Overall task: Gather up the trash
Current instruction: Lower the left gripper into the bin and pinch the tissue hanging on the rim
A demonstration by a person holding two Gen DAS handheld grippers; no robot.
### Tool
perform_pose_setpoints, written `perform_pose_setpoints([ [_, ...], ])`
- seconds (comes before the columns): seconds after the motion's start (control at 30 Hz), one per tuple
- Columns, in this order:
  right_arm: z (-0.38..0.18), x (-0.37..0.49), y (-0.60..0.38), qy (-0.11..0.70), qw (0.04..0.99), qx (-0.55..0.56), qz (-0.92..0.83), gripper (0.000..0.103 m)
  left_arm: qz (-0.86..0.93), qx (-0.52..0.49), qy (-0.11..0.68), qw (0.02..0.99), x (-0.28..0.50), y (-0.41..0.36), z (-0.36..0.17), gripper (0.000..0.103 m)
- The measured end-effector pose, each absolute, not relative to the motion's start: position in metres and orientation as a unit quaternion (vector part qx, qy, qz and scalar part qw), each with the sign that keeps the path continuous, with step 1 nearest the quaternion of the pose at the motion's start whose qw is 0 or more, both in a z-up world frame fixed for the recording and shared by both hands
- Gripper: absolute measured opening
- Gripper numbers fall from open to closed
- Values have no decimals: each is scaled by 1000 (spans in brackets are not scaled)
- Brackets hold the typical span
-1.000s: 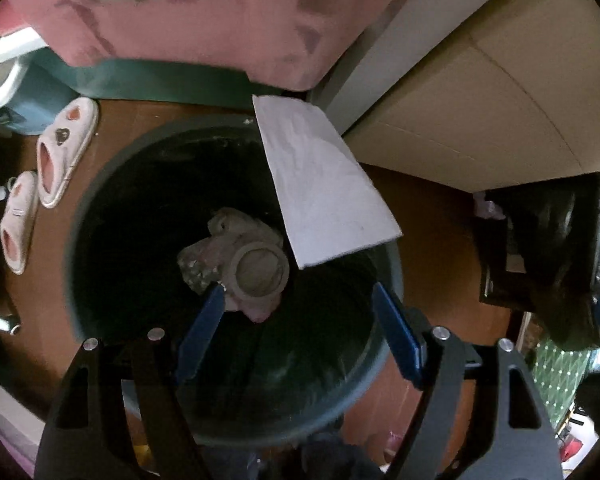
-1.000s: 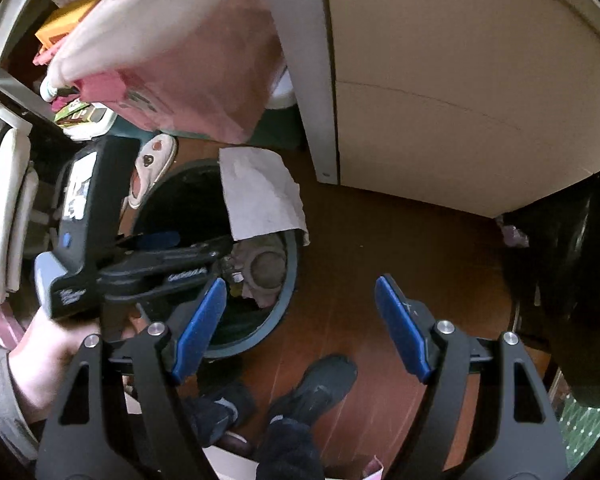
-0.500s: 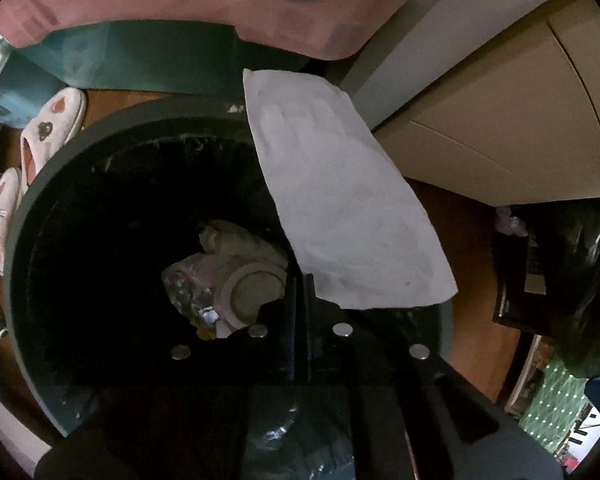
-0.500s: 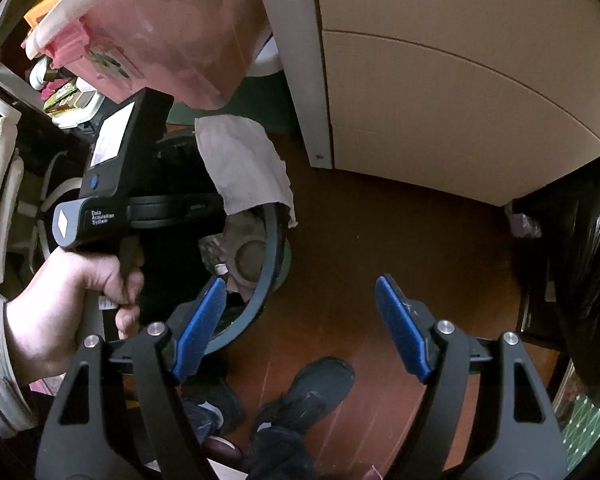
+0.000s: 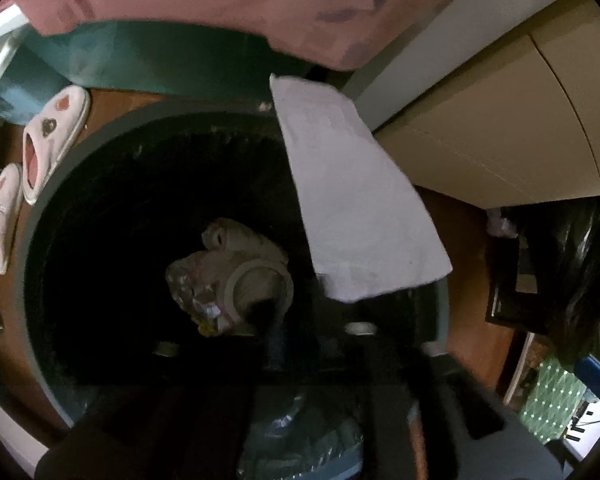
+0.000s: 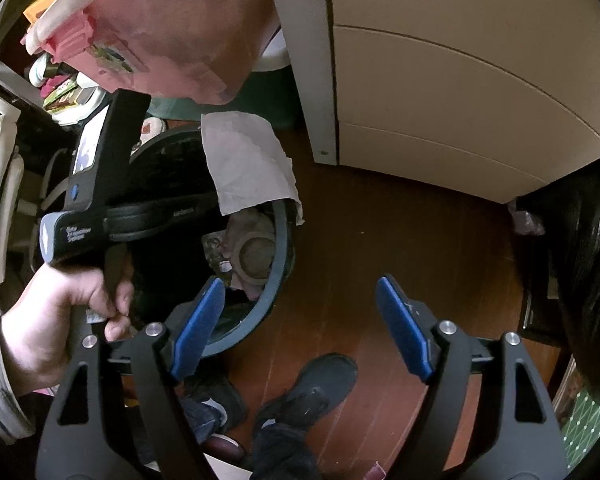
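Left hand-held gripper (image 5: 296, 344) dim above round dark trash bin (image 5: 36, 216), jaws opening, empty. Crumpled white paper sheet (image 5: 360, 208) draped over far rim. Right hand-held gripper (image 6: 300, 320) wide, empty, over bare wooden floor (image 6: 380, 232).

The floor (image 6: 380, 240) is dark reddish-brown wood boards with a slight sheen. A cream cabinet (image 6: 460, 92) with curved panel seams stands on it, edged by a pale grey upright post (image 6: 312, 60). Beside the cabinet's far end sits a dark black mass (image 6: 588, 264), its nature unclear. A pink storage box (image 6: 172, 28) hangs over the floor's upper left part. Two pink slippers (image 5: 48, 140) lie on the floor's left edge. Light is dim.
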State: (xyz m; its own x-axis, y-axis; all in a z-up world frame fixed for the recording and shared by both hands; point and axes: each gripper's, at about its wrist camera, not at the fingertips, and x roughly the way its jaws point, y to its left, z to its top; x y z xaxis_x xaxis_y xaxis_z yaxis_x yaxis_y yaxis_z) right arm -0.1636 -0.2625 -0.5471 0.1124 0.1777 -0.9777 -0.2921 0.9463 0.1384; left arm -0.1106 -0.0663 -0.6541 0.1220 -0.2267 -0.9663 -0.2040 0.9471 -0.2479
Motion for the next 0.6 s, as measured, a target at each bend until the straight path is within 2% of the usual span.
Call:
perform_pose_setpoints([
  [0.03,-547,-163,-261,646,745,-45,159,79,-9,-166,660,733,-112,-65,-653,48],
  [0.1,-547,-163,-257,645,745,-48,163,79,-14,-181,653,735,-113,-64,-652,49],
  [0.33,-551,-166,-255,643,747,-54,162,80,-34,-200,641,740,-103,-72,-657,65],
  [0.47,-557,-168,-257,645,746,-58,158,81,-40,-222,635,739,-94,-76,-666,66],
  [0.5,-559,-169,-259,645,746,-59,156,81,-40,-224,634,739,-93,-76,-667,65],
  [0.57,-561,-170,-261,645,746,-61,154,81,-43,-232,628,741,-92,-77,-669,45],
  [0.6,-562,-171,-262,645,746,-62,153,81,-45,-236,631,737,-91,-77,-672,25],
])
